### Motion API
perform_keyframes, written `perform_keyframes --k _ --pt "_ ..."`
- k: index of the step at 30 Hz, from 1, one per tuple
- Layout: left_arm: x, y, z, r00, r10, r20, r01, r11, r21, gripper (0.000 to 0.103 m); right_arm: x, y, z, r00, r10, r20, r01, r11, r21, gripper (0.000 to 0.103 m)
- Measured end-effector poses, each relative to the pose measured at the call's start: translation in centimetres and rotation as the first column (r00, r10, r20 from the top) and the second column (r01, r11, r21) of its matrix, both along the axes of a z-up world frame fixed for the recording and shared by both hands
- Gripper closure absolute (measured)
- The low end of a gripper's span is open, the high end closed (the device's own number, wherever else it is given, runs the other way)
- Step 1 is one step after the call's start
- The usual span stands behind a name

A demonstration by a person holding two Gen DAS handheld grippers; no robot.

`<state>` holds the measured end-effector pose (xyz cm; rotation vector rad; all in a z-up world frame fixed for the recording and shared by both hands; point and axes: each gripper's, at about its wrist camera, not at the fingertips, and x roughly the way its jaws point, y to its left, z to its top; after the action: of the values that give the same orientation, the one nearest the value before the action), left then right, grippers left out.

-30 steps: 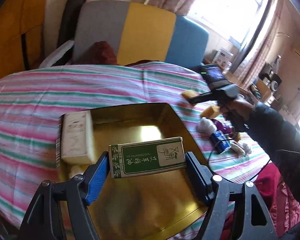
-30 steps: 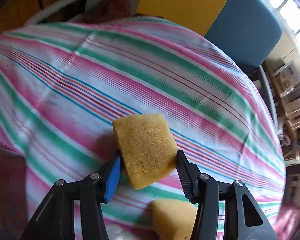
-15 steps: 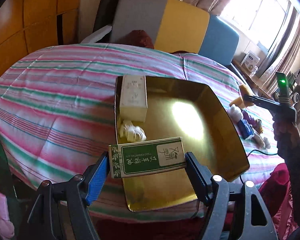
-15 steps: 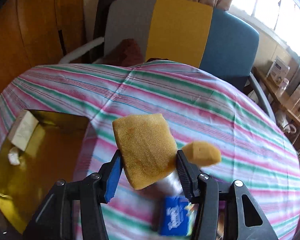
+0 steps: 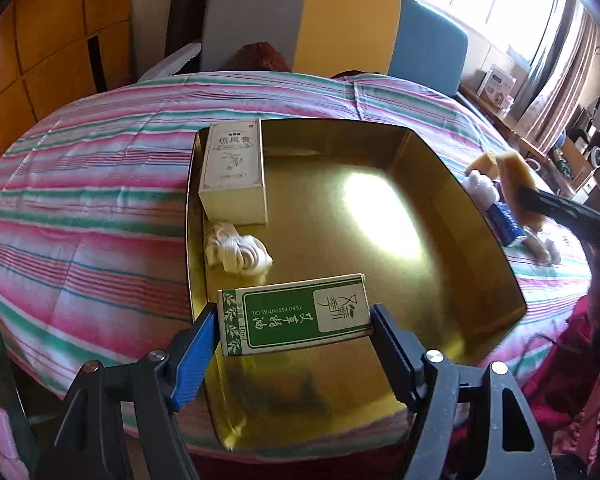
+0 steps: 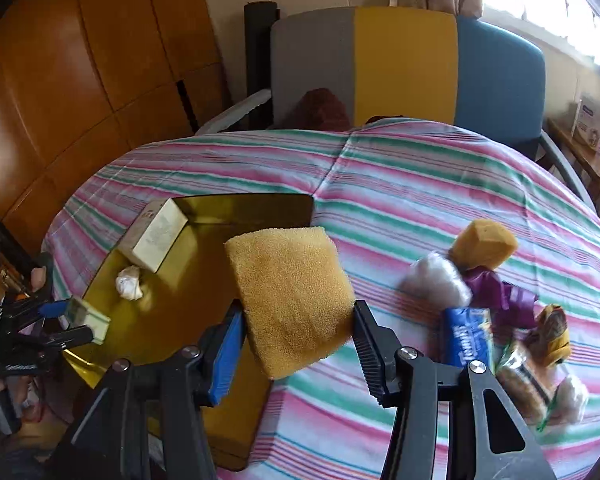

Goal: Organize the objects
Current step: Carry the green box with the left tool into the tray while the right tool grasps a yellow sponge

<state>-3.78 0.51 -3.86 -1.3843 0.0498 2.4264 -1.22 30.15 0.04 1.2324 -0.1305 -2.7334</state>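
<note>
On the striped-cloth worktop (image 6: 420, 184) before a tricolour chair (image 6: 404, 64), the left tool (image 5: 294, 326) grips a green box (image 5: 296, 314) over the gold tray (image 5: 460, 216), the right tool (image 6: 296, 320) a yellow sponge (image 6: 292, 296).

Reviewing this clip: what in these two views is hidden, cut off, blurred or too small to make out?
- Left wrist view: right gripper at the right edge, motion-blurred; its yellow sponge smeared.
- Left wrist view: blue packet half hidden behind the gold tray wall.
- Right wrist view: left gripper small and dark at the left edge; its green box label unreadable.
- Right wrist view: snack wrappers blurred, partly behind the gripper frame.
</note>
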Motion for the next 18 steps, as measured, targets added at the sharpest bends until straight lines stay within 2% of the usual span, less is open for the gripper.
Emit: perform_keyframes --k 4,8,10,14,15,18 --pt "-2.0 0.2 -1.4 0.998 0.018 0.068 -0.018 1.0 0.006 0.028 0.3 -1.2 -0.7 1.0 0.017 0.016 -0.017 1.0 -0.02 0.05" --pt "-3.1 1.1 -1.6 0.998 0.022 0.061 -0.021 1.0 -0.019 0.027 0.7 -2.4 -1.0 0.999 0.031 0.024 -0.03 0.999 -0.033 0.05" --pt "-3.8 1.5 -2.0 0.999 0.029 0.041 -0.026 0.998 -0.059 0.026 0.8 -3.0 -1.1 0.999 0.043 0.026 -0.042 0.999 -0.033 0.05" --pt "-4.3 1.6 -1.9 0.999 0.027 0.034 -0.024 0.998 -0.066 0.024 0.8 -4.4 -1.5 0.996 0.074 0.041 -0.073 0.997 -0.026 0.05" --pt "-4.2 1.5 -1.7 0.999 0.023 0.028 -0.021 0.998 -0.064 0.019 0.8 -4.7 -1.6 0.996 0.08 0.046 -0.079 0.997 -0.025 0.049" --pt "-4.2 1.4 -1.6 1.0 0.019 0.024 -0.017 0.998 -0.052 0.018 0.8 -5.7 -2.3 0.993 0.102 0.066 -0.101 0.995 -0.023 0.049"
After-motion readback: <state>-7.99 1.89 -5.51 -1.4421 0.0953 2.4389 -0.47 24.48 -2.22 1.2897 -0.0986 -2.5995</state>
